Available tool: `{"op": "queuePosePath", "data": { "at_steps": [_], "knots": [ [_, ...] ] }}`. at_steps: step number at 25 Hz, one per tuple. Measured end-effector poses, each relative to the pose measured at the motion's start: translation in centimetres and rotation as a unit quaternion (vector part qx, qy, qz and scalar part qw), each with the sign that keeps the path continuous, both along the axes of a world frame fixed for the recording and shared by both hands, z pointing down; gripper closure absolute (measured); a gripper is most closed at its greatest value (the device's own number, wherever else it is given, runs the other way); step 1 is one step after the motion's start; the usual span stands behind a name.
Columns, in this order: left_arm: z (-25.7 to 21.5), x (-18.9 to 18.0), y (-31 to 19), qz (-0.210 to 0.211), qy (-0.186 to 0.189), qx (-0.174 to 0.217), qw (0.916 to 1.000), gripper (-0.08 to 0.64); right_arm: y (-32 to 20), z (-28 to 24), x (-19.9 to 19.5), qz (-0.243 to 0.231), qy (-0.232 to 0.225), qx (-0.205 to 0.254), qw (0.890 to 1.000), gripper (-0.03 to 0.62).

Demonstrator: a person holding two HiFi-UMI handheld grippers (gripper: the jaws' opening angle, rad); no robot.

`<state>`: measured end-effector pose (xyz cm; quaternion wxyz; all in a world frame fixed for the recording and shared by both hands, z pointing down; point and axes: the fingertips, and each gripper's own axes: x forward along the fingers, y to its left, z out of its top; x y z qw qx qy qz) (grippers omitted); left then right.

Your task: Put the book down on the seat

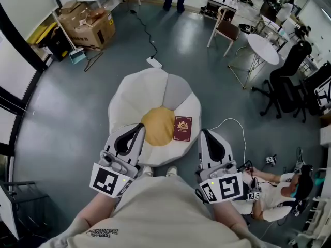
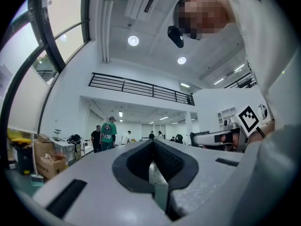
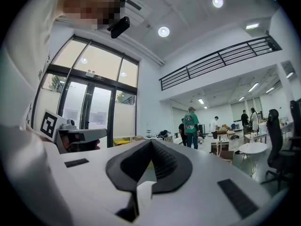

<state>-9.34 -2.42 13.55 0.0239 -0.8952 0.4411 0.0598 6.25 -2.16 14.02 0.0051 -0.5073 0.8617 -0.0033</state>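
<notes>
A dark red book (image 1: 182, 128) lies flat on the white, petal-shaped seat (image 1: 129, 99), just right of its yellow centre cushion (image 1: 158, 125). Nothing is touching the book. My left gripper (image 1: 138, 127) is held at the seat's near edge, left of the cushion, its jaws shut and empty. To the right of the book, my right gripper (image 1: 205, 133) is off the seat's edge, also shut on nothing. In the left gripper view the left gripper (image 2: 152, 142) points level across the room with its jaws meeting. The right gripper (image 3: 151, 142) does the same in its own view.
Cardboard boxes (image 1: 88, 25) stand at the far left. A cable with a power strip (image 1: 154, 62) lies behind the seat. A wooden chair (image 1: 226, 31), a round white table (image 1: 262, 46) and a black office chair (image 1: 289, 81) stand at the right. A person (image 1: 269, 190) sits on the floor at lower right.
</notes>
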Motion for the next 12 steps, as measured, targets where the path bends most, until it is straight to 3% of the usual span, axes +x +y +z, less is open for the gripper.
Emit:
{"op": "queuePosePath", "data": {
  "at_steps": [12],
  "knots": [
    [0.3,-0.6,-0.8,-0.012,-0.001,-0.023,0.9997,0.555,-0.7,-1.0,-1.3,0.006,0.025,0.028,0.999,0.594]
  ]
}}
